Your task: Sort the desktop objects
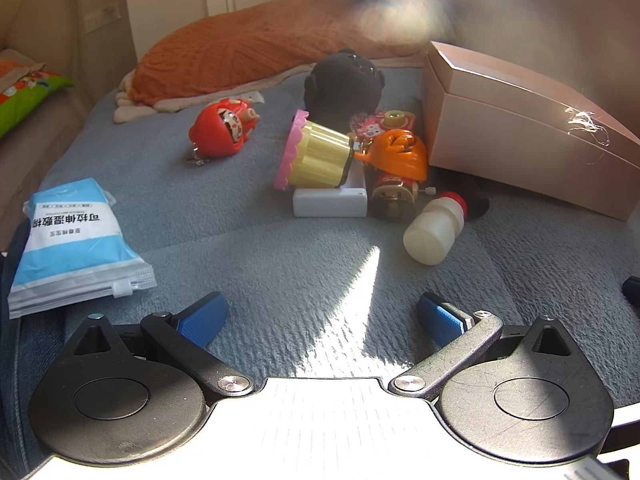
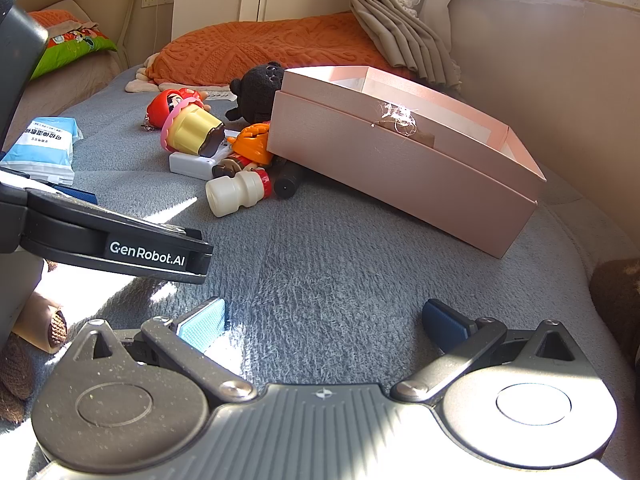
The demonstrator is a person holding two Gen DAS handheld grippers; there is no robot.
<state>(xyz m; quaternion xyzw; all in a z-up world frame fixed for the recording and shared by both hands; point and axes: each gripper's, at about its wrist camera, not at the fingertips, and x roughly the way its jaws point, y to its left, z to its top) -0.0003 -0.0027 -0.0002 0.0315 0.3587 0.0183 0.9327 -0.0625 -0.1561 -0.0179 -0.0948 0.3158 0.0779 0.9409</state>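
Note:
A pile of toys lies on the grey blanket (image 1: 280,264): a white bottle with a red cap (image 1: 434,230), a yellow cupcake toy with a pink rim (image 1: 316,152), a white block (image 1: 330,202), an orange-hatted figure (image 1: 396,168), a red doll (image 1: 222,128) and a black plush (image 1: 344,80). An open pink box (image 2: 400,160) stands right of the pile. My left gripper (image 1: 322,314) is open and empty, short of the bottle. My right gripper (image 2: 322,320) is open and empty, facing the box. The bottle also shows in the right wrist view (image 2: 238,192).
A blue and white wipes packet (image 1: 76,240) lies at the left. An orange pillow (image 1: 256,48) lies behind the toys. The left gripper's body (image 2: 120,240) crosses the left of the right wrist view. Curtains (image 2: 400,20) hang behind the box.

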